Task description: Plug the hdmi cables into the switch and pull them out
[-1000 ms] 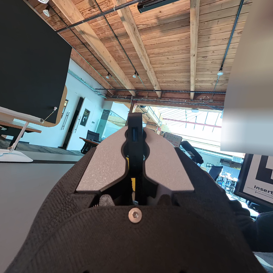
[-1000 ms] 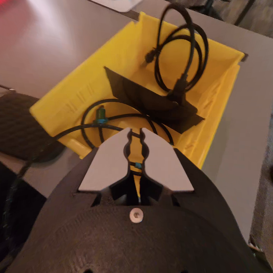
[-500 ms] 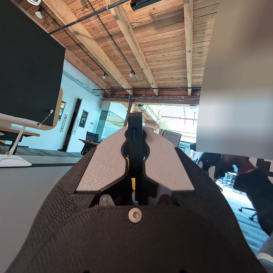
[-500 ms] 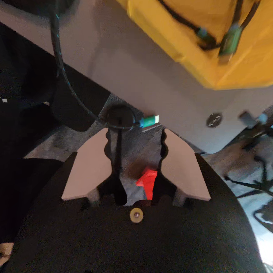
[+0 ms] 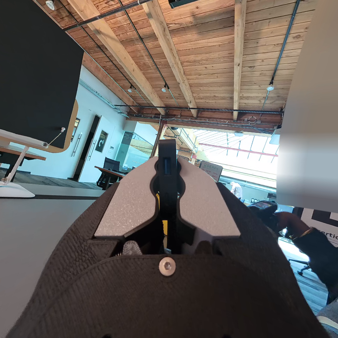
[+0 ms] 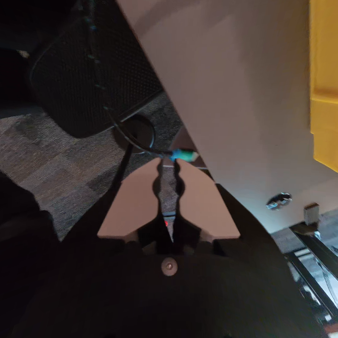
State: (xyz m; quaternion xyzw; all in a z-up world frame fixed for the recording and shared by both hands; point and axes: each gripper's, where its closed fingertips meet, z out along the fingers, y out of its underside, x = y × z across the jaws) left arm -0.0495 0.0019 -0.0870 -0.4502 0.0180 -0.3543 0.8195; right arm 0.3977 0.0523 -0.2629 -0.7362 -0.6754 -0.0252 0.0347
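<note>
In the left wrist view my left gripper [image 5: 167, 161] is shut on the black switch [image 5: 166, 151]. The switch stands on edge between the jaws, with a blue port facing me. In the right wrist view my right gripper [image 6: 167, 159] reaches past the table edge over the carpet. Its jaws are close together with a narrow gap. They pinch the black hdmi cable [image 6: 165, 154] at the very tips, by the blue collar of its green plug [image 6: 184, 155]. The plug points right, under the table edge. The picture is blurred.
The grey table [image 6: 237, 82] carries a yellow bin [image 6: 325, 91] at the right edge. A black mesh chair [image 6: 87, 73] stands on the carpet below. In the left wrist view there is a black monitor [image 5: 36, 73], a white stand [image 5: 16, 192] and a person's sleeved arm [image 5: 311, 243].
My right gripper swung from the yellow bin out over the table edge. It opened wide, then narrowed at the dangling cable plug. My left gripper stayed shut on the switch.
</note>
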